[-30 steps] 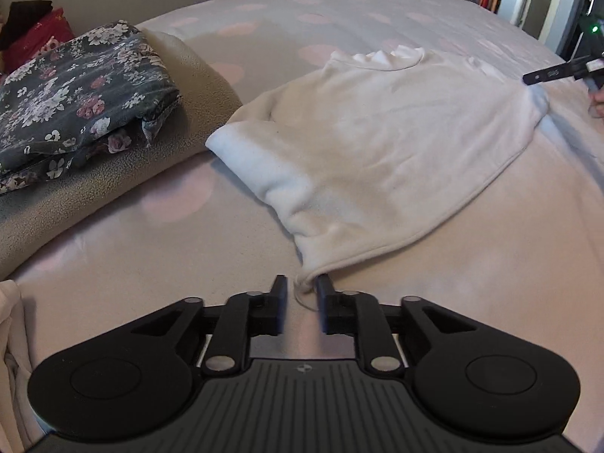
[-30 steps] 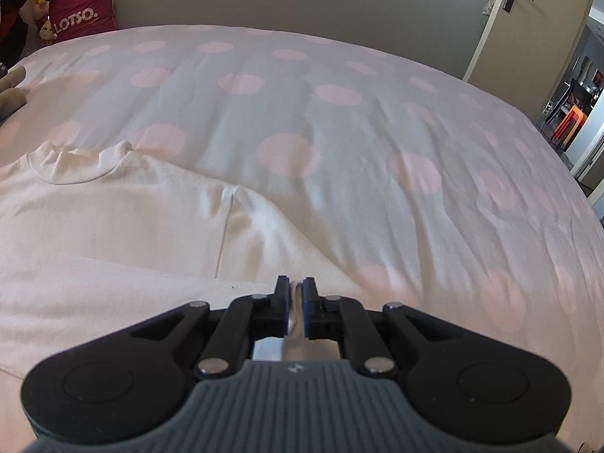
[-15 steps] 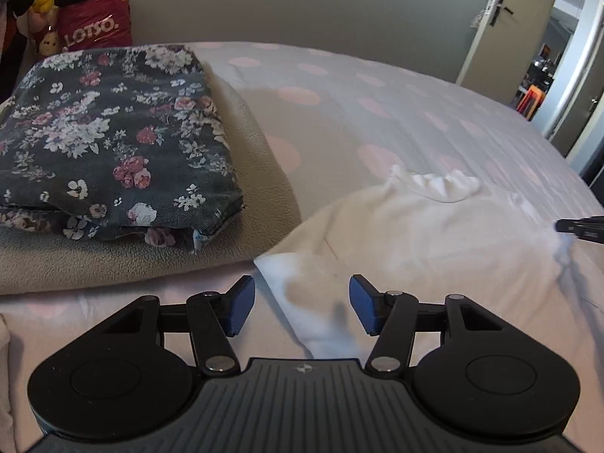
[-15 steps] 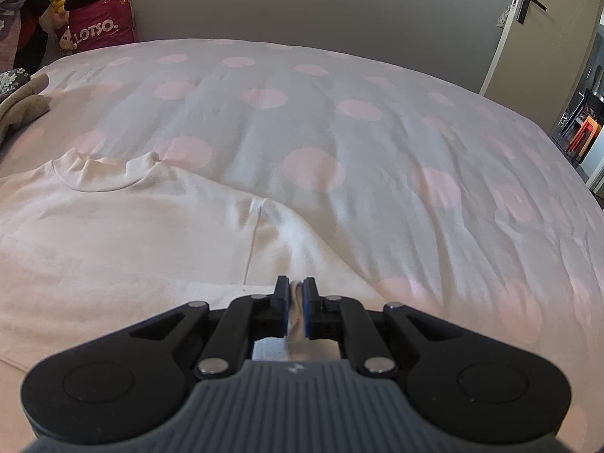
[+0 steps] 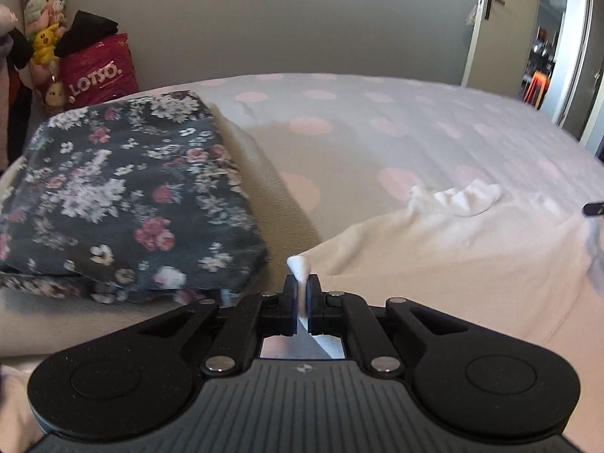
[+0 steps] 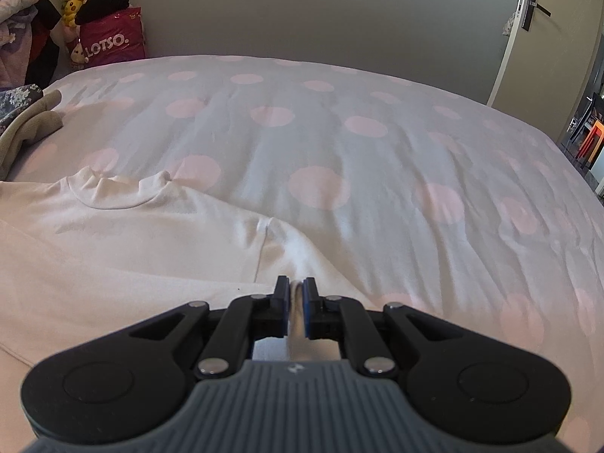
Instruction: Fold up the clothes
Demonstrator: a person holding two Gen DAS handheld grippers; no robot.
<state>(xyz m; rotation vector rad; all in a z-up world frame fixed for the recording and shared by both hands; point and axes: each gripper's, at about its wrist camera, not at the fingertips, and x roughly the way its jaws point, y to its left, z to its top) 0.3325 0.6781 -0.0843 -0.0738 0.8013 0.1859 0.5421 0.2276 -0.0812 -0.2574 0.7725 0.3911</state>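
Note:
A white sweater (image 5: 453, 241) lies partly folded on the bed, collar (image 5: 456, 198) toward the far side. My left gripper (image 5: 301, 283) is shut on a pinch of the sweater's left edge, a tuft sticking up between the jaws. In the right wrist view the sweater (image 6: 132, 241) spreads to the left with its collar (image 6: 113, 192) visible. My right gripper (image 6: 296, 287) is shut on a fold of the sweater at its right shoulder. The right gripper's tip shows at the far right edge of the left wrist view (image 5: 593, 208).
A folded dark floral garment (image 5: 124, 196) sits on a folded beige blanket (image 5: 264, 173) just left of the left gripper. The polka-dot bedspread (image 6: 377, 158) stretches ahead. A pink LOTSO bag (image 5: 100, 75) and plush toys stand by the wall. A door (image 6: 543, 30) is at right.
My left gripper opened, moved up to the sweater's left edge beside the floral pile, and has now shut on it. The right gripper has kept its grip on the shoulder.

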